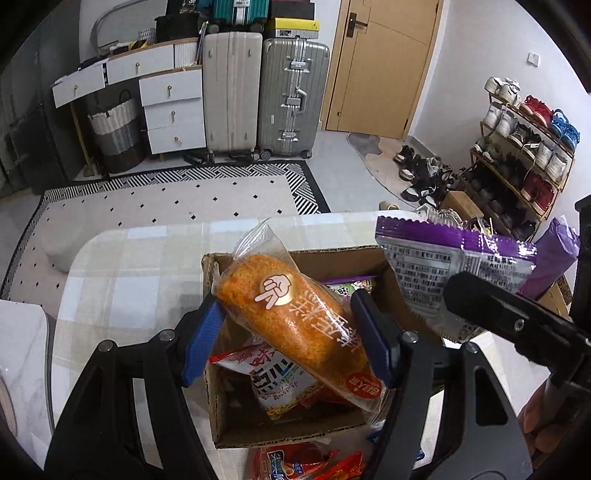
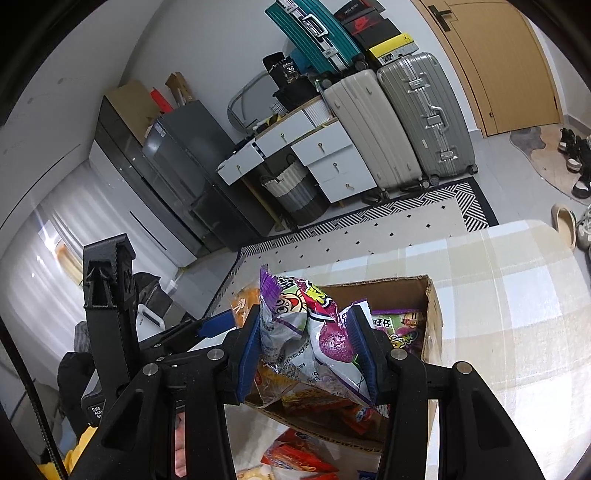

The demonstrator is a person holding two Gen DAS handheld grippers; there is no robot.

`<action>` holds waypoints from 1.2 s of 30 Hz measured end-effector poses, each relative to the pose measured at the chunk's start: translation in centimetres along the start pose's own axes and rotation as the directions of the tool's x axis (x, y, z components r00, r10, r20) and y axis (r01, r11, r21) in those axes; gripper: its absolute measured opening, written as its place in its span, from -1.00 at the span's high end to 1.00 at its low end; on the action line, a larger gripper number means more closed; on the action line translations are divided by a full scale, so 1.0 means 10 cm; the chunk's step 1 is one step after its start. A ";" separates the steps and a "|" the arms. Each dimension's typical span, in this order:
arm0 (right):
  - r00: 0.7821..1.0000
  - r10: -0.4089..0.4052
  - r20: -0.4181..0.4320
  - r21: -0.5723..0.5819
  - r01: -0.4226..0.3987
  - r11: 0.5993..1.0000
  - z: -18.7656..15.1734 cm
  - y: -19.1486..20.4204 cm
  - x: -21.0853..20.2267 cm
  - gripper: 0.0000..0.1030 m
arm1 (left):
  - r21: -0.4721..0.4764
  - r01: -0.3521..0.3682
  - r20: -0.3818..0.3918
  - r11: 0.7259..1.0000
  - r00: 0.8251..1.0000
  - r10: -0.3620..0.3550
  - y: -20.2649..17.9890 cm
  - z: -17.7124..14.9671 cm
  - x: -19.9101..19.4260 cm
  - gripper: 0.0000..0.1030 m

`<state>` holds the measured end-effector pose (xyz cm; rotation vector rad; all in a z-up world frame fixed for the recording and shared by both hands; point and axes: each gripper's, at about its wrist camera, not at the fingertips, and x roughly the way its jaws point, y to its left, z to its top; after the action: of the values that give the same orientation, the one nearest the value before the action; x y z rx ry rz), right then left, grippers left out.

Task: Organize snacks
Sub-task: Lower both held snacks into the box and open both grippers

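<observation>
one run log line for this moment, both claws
left claw: shut on orange bread pack | right claw: shut on purple candy bag | both over cardboard box | box: partly filled

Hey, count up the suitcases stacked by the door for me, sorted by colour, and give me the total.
Beige suitcase, upright: 1
Silver-grey suitcase, upright: 1
Teal suitcase, lying on top: 1
Total: 3
</observation>
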<state>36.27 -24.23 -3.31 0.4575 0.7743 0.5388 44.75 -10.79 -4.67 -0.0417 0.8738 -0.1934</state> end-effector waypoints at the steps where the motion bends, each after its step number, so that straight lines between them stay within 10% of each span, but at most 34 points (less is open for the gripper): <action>1: 1.000 -0.002 -0.003 0.001 0.002 1.000 0.00 -0.01 0.02 0.11 | 0.000 -0.001 -0.003 1.000 1.000 0.001 0.00 -0.01 0.03 -0.30; 36: 0.994 -0.068 -0.081 -0.021 0.066 0.998 -0.09 0.07 0.30 0.11 | -0.016 -0.039 0.024 0.999 0.999 0.039 0.19 -0.36 -0.43 -0.38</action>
<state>37.24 -21.70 -5.07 0.3934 0.8598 0.5040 39.59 -7.96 -3.96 -0.0410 0.8516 -0.1498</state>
